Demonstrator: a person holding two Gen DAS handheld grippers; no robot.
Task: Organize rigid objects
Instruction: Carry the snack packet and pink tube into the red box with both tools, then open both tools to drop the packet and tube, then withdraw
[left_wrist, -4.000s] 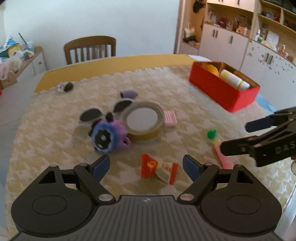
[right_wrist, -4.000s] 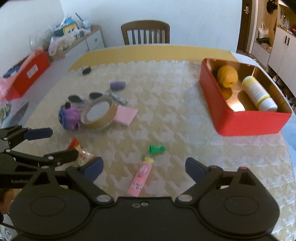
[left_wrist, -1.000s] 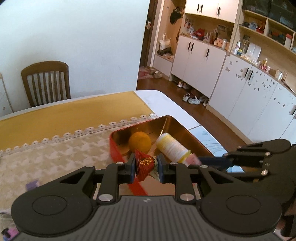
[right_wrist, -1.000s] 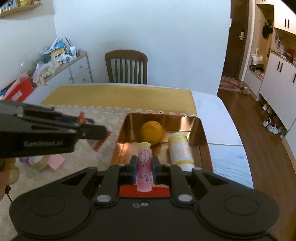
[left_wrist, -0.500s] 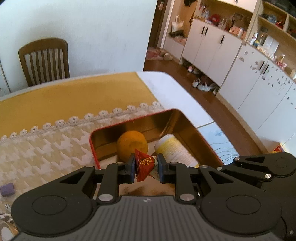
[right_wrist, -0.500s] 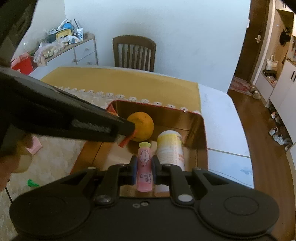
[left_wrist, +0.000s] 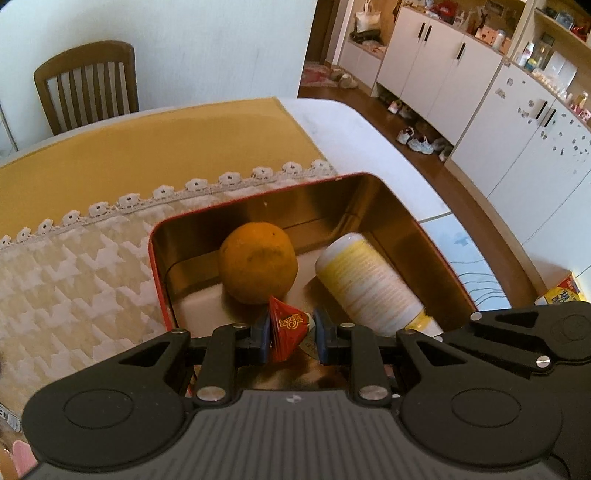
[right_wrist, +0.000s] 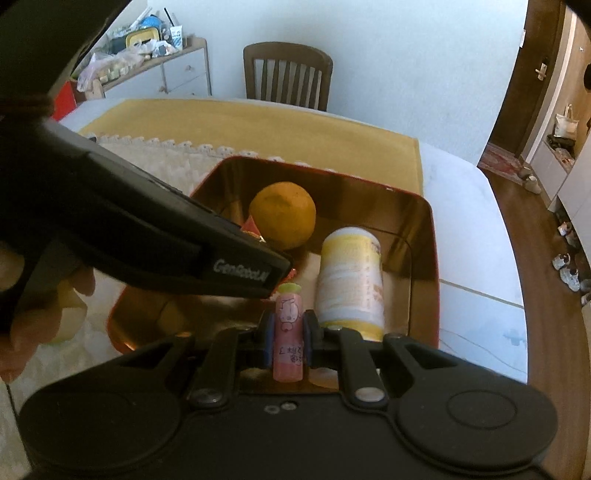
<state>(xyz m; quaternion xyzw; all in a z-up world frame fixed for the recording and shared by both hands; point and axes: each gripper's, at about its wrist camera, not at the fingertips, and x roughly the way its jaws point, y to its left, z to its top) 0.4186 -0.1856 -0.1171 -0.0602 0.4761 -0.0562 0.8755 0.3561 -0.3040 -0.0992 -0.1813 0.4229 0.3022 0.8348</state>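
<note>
while over tin (left_wrist: 436, 236), left tongs (left_wrist: 290, 332) clamp packet (left_wrist: 286, 326), right tongs (right_wrist: 289, 332) tube (right_wrist: 289, 336)

The red tin box (left_wrist: 391, 206) gleams, its inside a glossy gold metal that mirrors the dimpled, matt orange (left_wrist: 258, 262). At the orange's three o'clock lies a smooth plastic bottle (left_wrist: 365, 284) with a paper-looking label. The red snack packet (left_wrist: 286, 328) is shiny foil. At the box's nine o'clock, the cream tablecloth (left_wrist: 74, 266) looks woven, lace-edged.
</note>
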